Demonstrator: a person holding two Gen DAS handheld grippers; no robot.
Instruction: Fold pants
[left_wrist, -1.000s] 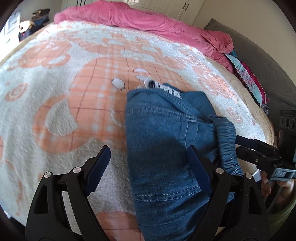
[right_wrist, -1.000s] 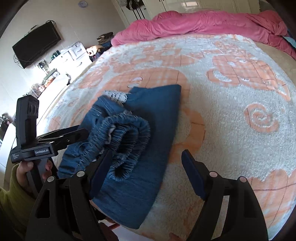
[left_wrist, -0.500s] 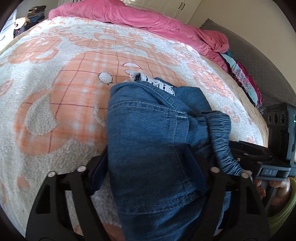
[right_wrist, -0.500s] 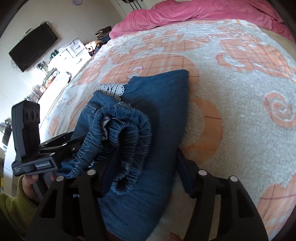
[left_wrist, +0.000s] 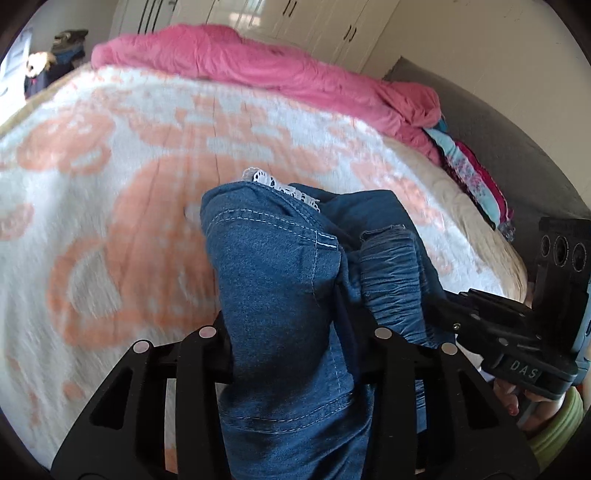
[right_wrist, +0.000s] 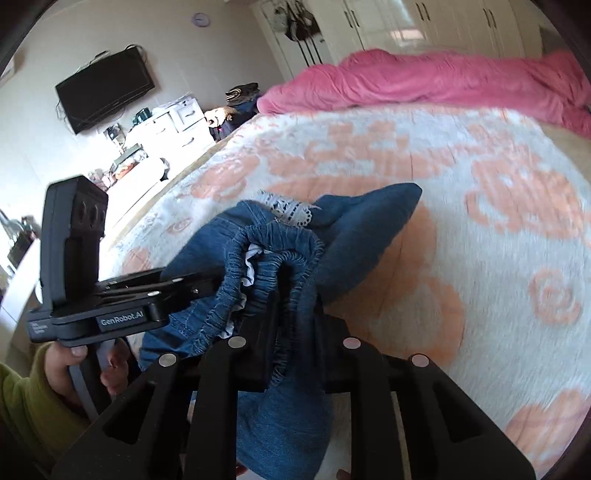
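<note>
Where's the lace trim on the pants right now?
The lace trim peeks out at the far top edge of the bunched denim pants in both wrist views, just beyond the elastic waistband, over the peach-patterned blanket.

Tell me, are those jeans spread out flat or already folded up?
Folded. The jeans form a layered bundle, elastic waistband bunched on top, pinched by the left gripper and right gripper above the blanket.

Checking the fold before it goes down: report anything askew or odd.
The folded denim pants look uneven: the elastic waistband is bunched and gaping, and white lace trim pokes out at the far edge. Both the left gripper and the right gripper clamp the bundle.
</note>
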